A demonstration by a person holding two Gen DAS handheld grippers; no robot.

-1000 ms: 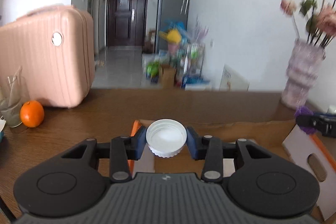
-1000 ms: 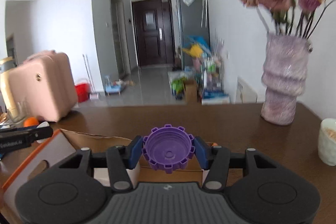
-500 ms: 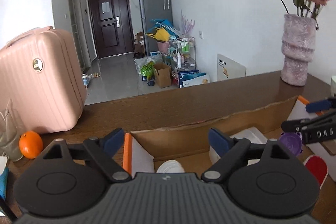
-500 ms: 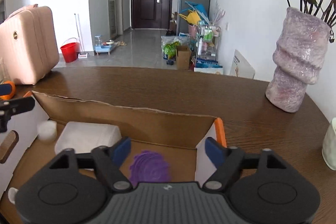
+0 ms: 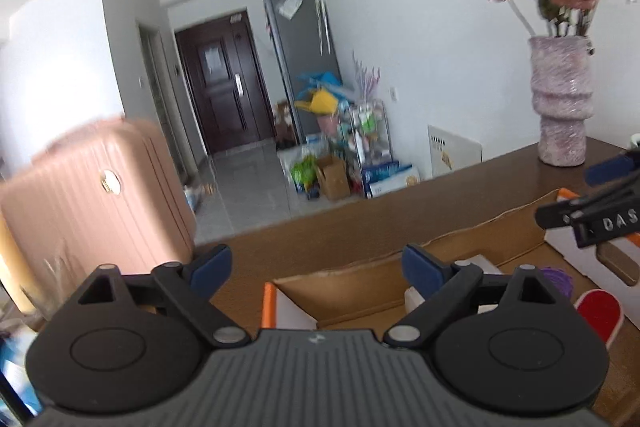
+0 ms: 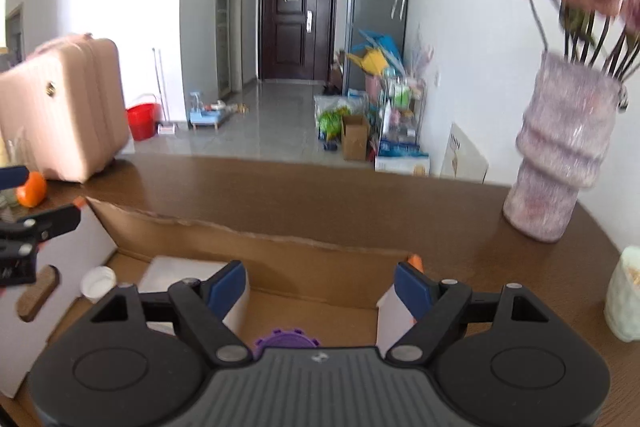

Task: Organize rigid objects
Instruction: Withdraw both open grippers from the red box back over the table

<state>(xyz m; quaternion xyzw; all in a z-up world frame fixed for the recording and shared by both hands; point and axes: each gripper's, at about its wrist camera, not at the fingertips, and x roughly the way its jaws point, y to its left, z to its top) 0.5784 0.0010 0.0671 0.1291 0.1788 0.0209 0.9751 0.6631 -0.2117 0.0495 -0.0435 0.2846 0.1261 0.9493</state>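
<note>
Two hand-held grippers, left [image 5: 316, 269] and right [image 6: 321, 285], jaws just spread and empty, above cardboard box [image 6: 280, 247] holding purple cap [image 6: 286, 340] and white cap [image 6: 97, 278].

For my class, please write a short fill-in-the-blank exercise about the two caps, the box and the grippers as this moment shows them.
1. The purple cap lies inside the ____ box.
2. The right gripper stands ____, with nothing between its pads.
3. The white cap lies beside a white ____-shaped container.
4. The left gripper holds ____.

Missing words: cardboard; open; box; nothing
</note>
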